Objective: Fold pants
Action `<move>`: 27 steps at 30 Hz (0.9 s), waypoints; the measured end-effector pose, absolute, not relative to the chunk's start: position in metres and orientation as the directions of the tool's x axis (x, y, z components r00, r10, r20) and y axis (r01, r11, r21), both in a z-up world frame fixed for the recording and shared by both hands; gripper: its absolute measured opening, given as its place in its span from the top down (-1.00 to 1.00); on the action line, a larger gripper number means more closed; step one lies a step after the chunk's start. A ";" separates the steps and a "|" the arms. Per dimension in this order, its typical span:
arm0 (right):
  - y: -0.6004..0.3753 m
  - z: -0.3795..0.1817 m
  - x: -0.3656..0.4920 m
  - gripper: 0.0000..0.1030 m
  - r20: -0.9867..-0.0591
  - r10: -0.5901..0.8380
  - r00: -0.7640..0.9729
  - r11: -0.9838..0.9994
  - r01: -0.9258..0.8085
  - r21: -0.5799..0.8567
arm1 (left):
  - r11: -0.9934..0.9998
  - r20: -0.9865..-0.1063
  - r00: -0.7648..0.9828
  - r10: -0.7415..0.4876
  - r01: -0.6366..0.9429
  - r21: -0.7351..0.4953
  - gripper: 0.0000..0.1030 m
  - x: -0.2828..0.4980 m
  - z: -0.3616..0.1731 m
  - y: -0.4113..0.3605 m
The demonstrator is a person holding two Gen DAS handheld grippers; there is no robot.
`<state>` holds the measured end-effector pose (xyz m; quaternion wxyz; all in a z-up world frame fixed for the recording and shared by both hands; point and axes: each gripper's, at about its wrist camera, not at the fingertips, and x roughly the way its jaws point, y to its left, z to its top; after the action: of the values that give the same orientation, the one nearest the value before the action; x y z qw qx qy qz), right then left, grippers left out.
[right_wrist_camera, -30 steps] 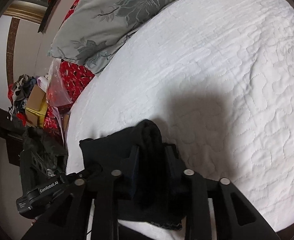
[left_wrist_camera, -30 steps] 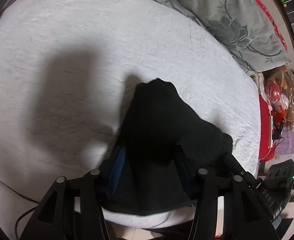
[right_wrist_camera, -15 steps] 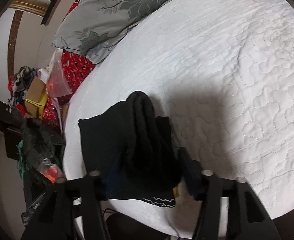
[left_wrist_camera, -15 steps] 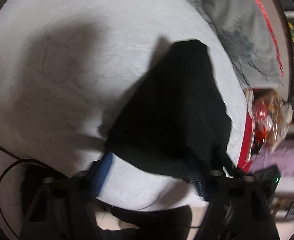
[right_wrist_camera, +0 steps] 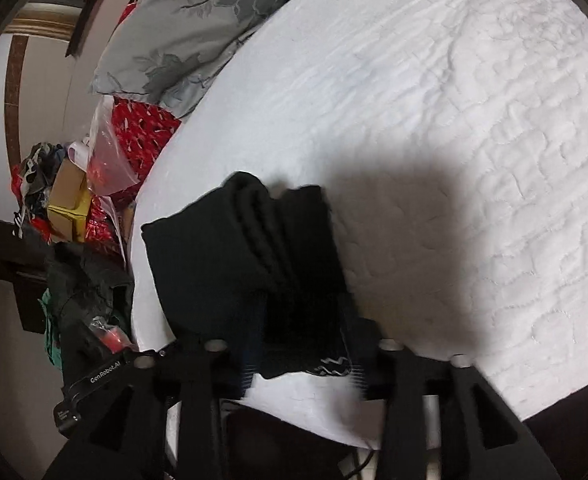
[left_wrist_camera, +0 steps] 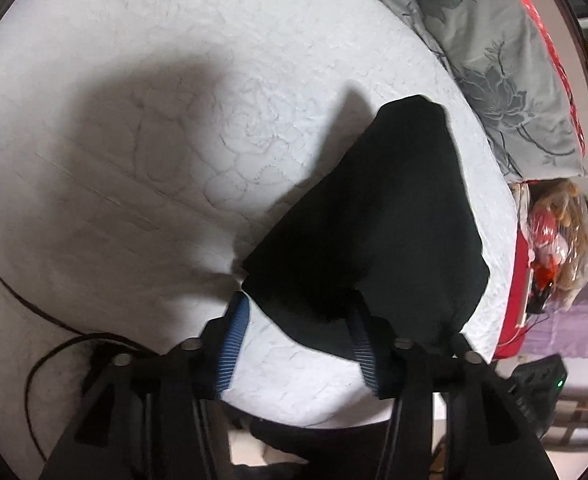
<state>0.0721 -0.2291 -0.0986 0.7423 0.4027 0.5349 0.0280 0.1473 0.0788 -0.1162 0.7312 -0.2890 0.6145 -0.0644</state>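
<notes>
Left claw (left_wrist_camera: 299, 334): spread wide, its blue-padded fingers (left_wrist_camera: 234, 336) on either side of the near edge of the pants; nothing looks pinched between them. One finger is half hidden under the cloth, so contact there cannot be told.
Right claw (right_wrist_camera: 303, 354): also wide, straddling the near right corner of the bundle, apparently not gripping it.
Pants (left_wrist_camera: 377, 224): black, folded into a compact, thick rectangle that lies on the bed near its front edge; in the right wrist view stacked layers show as a ridge (right_wrist_camera: 262, 232) along the top.
Why so placed: both claws sit at the near hem, one towards each end, probably so the bundle can be squared up or let go evenly.
Bed (left_wrist_camera: 182, 80): white quilted cover, bare beyond the pants, giving a flat place to fold.
Pillow (left_wrist_camera: 489, 52): grey, flower-patterned, at the far side, well apart from the pants.
Clutter (right_wrist_camera: 66, 196): boxes and bags beside the bed, off the work area.
Progress: judging by the neat shape, folding seems almost finished.
</notes>
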 end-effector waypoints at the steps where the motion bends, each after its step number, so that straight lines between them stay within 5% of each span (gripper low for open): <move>1: -0.232 -0.094 0.072 0.16 -0.762 0.481 0.434 0.669 0.380 0.639 | 0.830 -0.860 0.250 -0.445 -0.246 -0.501 0.02 0.143 -0.106 0.076; 4: -0.248 -0.069 0.075 0.07 -0.731 0.443 0.519 0.674 0.344 0.653 | 0.816 -0.832 0.334 -0.443 -0.234 -0.529 -0.14 0.131 -0.077 0.084; 6: -0.253 -0.059 0.083 -0.17 -0.727 0.419 0.544 0.687 0.335 0.645 | 0.815 -0.818 0.378 -0.434 -0.222 -0.535 -0.28 0.132 -0.060 0.084; 15: -0.217 -0.074 0.126 -0.16 -0.770 0.389 0.505 0.758 0.299 0.579 | 0.920 -0.876 0.373 -0.305 -0.124 -0.373 -0.42 0.204 -0.060 0.025; 17: -0.210 -0.079 0.130 -0.02 -0.781 0.376 0.498 0.776 0.291 0.559 | 0.928 -0.895 0.338 -0.291 -0.127 -0.350 -0.37 0.218 -0.075 0.011; 18: -0.208 -0.081 0.132 0.41 -0.788 0.369 0.492 0.790 0.280 0.545 | 0.932 -0.901 0.328 -0.285 -0.126 -0.341 -0.21 0.222 -0.079 0.009; 19: -0.207 -0.081 0.134 0.46 -0.799 0.367 0.477 0.803 0.272 0.531 | 0.935 -0.905 0.315 -0.286 -0.114 -0.336 0.11 0.225 -0.082 0.003; 20: -0.210 -0.080 0.132 0.52 -0.791 0.377 0.483 0.794 0.271 0.544 | 0.931 -0.898 0.310 -0.313 -0.089 -0.355 0.23 0.225 -0.082 -0.004; 24: -0.229 -0.079 0.122 0.60 -0.782 0.365 0.505 0.775 0.300 0.556 | 0.960 -0.914 0.314 -0.259 -0.020 -0.279 0.20 0.232 -0.087 -0.025; 27: -0.233 -0.095 0.119 0.59 -0.797 0.366 0.481 0.761 0.337 0.554 | 0.976 -0.937 0.288 -0.196 -0.039 -0.216 -0.07 0.239 -0.104 -0.033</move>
<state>0.1193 -0.2328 -0.0954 0.7883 0.3453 0.5092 0.0090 0.2390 -0.0333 -0.1035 0.7965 -0.0989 0.5944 -0.0494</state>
